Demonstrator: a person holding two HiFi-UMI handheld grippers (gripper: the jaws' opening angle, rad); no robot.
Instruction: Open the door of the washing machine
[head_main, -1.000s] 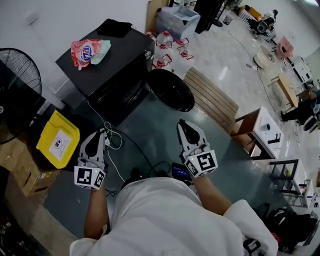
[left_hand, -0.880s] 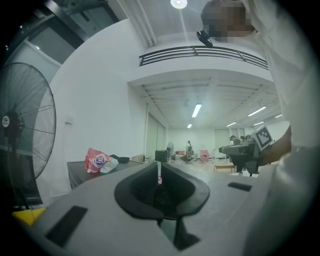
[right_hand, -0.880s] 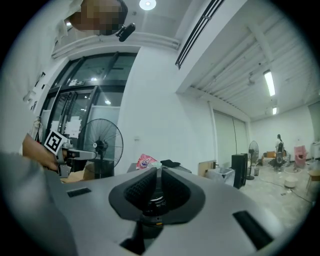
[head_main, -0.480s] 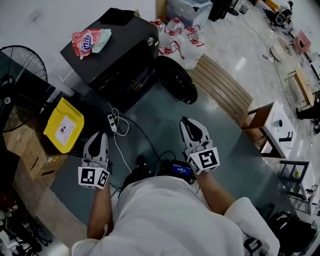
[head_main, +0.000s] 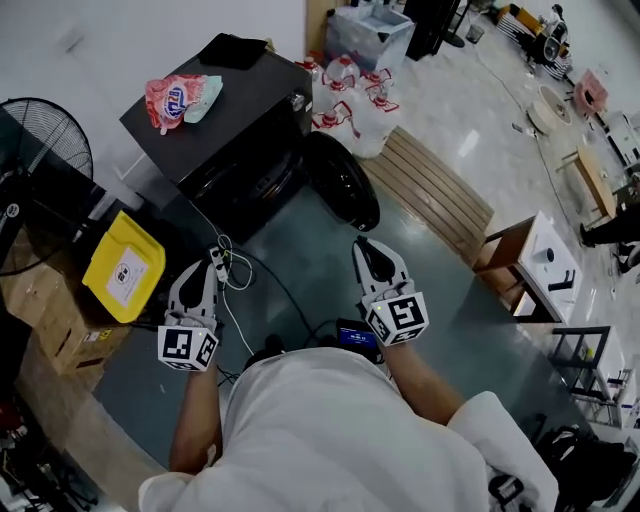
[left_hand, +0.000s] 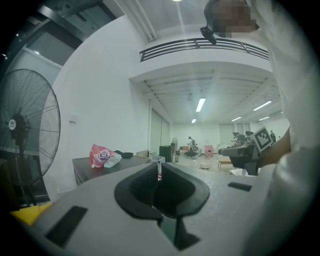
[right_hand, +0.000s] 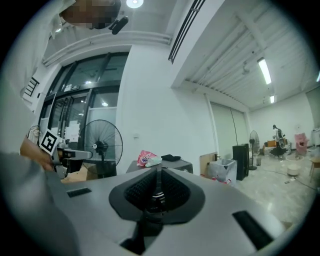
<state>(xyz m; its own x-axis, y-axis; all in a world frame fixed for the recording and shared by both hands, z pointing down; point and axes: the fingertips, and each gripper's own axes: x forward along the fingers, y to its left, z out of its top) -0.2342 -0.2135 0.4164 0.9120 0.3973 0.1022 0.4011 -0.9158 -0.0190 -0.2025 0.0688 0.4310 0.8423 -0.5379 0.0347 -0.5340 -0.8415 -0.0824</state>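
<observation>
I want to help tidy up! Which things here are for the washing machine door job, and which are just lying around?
For the job: washing machine, its round door, left hand-held gripper, right hand-held gripper.

Just lying about: pink packet, yellow box, fan, water bottles, wooden slats, power strip.

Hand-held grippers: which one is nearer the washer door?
The right hand-held gripper, just below the round black door in the head view; the left hand-held gripper is farther off, by the white power strip.

White wall (head_main: 150, 30), grey floor (head_main: 320, 240), standing fan (head_main: 40, 150), wooden pallet (head_main: 430, 190), ceiling strip lights (right_hand: 264, 70).
</observation>
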